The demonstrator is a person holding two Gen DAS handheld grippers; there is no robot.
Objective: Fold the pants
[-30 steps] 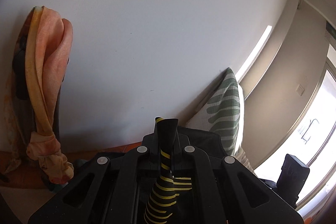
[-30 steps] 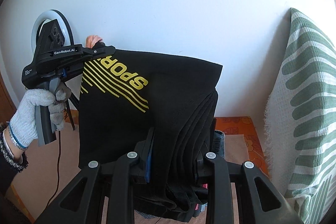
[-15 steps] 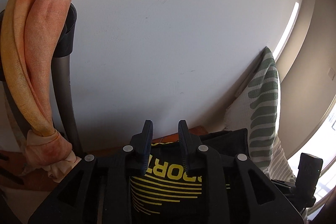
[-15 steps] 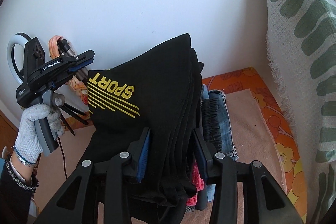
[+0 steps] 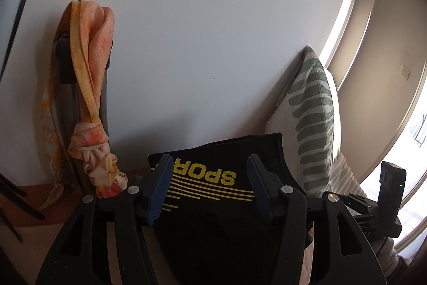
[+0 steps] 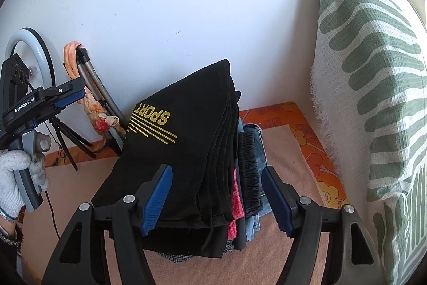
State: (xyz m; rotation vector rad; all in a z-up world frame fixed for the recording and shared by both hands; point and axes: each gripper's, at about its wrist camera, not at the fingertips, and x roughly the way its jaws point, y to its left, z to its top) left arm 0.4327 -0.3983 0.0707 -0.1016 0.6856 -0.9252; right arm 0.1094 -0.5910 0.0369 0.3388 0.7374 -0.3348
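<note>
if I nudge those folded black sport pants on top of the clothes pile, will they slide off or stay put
The black pants are probably floppy: their layered edges fan out loosely. They lie tilted on an uneven stack of clothes, so a sideways push would likely slide or unfold them. They look light enough to lift easily, though sagging at the edges.

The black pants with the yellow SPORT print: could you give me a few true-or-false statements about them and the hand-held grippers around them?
1. The black pants lie folded on top of a stack of other clothes. True.
2. The right hand-held gripper is clamped on the pants. False: its jaws have just been opening and stand apart, off the fabric.
3. The left hand-held gripper is open. True; its jaws have just been opening too.
4. A green-patterned pillow leans at the wall to the right of the stack. True.
5. The print on the pants is red. False: it is yellow.
</note>
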